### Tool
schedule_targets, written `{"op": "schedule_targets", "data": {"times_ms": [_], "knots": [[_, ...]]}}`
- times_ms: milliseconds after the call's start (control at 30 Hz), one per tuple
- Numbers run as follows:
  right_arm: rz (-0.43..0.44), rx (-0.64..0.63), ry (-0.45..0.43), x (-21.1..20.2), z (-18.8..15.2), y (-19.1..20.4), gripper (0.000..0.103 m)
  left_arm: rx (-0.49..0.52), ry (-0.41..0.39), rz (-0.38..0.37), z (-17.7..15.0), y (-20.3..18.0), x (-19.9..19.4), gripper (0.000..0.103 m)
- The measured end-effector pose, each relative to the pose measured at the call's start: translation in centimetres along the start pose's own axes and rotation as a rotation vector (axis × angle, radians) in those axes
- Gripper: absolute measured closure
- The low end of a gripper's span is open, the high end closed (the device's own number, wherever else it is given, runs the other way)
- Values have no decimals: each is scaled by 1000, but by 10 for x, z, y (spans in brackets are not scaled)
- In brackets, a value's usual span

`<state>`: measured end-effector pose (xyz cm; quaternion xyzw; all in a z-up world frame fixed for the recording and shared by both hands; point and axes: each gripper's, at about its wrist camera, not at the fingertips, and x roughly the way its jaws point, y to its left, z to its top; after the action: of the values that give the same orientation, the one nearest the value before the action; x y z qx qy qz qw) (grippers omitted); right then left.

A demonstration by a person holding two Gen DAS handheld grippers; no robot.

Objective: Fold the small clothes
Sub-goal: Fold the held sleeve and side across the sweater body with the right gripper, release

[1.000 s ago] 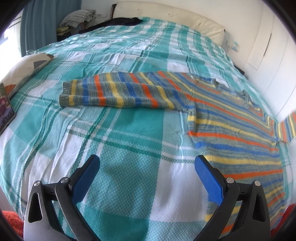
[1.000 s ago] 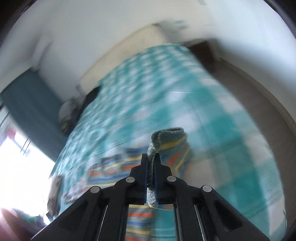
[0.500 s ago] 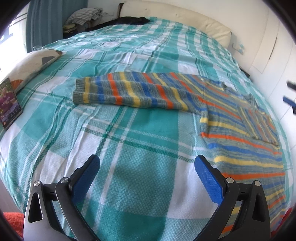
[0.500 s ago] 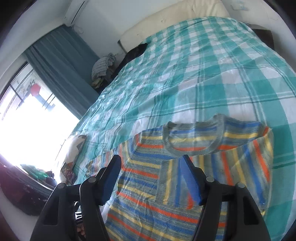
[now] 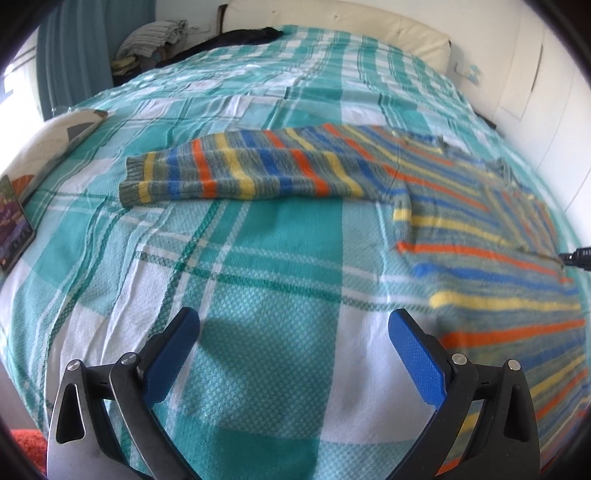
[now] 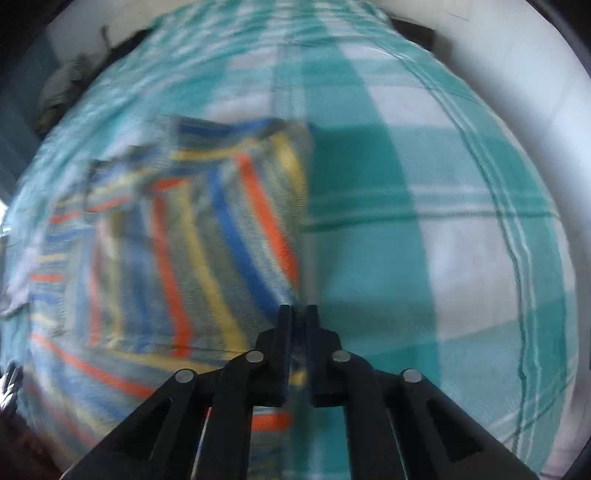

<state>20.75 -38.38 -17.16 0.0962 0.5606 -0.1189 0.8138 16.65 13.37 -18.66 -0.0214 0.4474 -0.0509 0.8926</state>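
A small striped sweater [image 5: 461, 229] in grey, blue, orange and yellow lies flat on the bed. Its left sleeve [image 5: 236, 173] stretches out to the left; the right sleeve is folded over the body [image 6: 207, 236]. My left gripper [image 5: 293, 343] is open and empty, low over the bedspread in front of the sleeve. My right gripper [image 6: 298, 314] has its jaws together at the sweater's right edge; the view is blurred, and no cloth shows between them. Its tip shows at the right edge of the left wrist view [image 5: 576, 256].
The bed has a teal and white checked cover [image 5: 258, 258]. A patterned cushion [image 5: 48, 144] and a book or tablet [image 5: 13, 229] lie at the left edge. Folded clothes [image 5: 151, 40] and a dark garment [image 5: 236, 37] sit near the cream headboard [image 5: 332, 14].
My right gripper carried the right sleeve over the body, let it go, then closed again at the sweater's right edge. My left gripper stayed open and drifted slightly.
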Motion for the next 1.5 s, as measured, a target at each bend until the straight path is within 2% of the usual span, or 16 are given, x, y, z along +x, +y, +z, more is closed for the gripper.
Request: {"op": "schedule_targets", "data": {"times_ms": [100,200,333,500,567,600,633,767,867,967,1033,1167,1233,1300,1400,1500], "knots": [[-37,53,-16,5,-1,-14,102,10,6,14,-2,-1,1,1],[-19,21,-38,-10,1,-13,91,1,7,11,-1,0,2,1],[107,-31,-126,-57,-15,-7,86,-46,-10,-60,4,5,-10,1],[316,-219,-71,-73,-67,31,87,-1,-14,-67,4,-2,-16,1],[248,-268,-32,-56,-85,35,87,11,-6,-52,3,-3,-13,1],[141,-264,18,-37,-93,26,92,16,-7,-43,2,-4,-13,1],[130,-230,21,-33,-94,18,103,23,-11,-31,0,-3,-14,1],[141,-82,-62,-58,-98,-9,94,21,-20,-32,-1,1,-20,1],[254,-118,-64,-81,-122,3,94,31,-20,-33,-1,-2,-18,1],[357,-161,-9,-83,-158,22,85,63,3,-21,-4,-10,-13,1],[281,-162,21,-69,-179,22,83,96,22,-4,-8,-16,-9,1],[230,-40,-108,-79,-199,2,83,154,32,35,-16,-23,-6,1],[170,-12,-174,-90,-207,4,53,148,32,38,-18,-23,-6,1],[154,-25,-245,-103,-210,5,42,140,37,37,-18,-22,-4,0],[119,-51,-313,-112,-209,6,40,134,41,37,-19,-22,0,0],[115,-16,-300,-106,-205,-9,40,136,40,35,-20,-22,1,0]]}}
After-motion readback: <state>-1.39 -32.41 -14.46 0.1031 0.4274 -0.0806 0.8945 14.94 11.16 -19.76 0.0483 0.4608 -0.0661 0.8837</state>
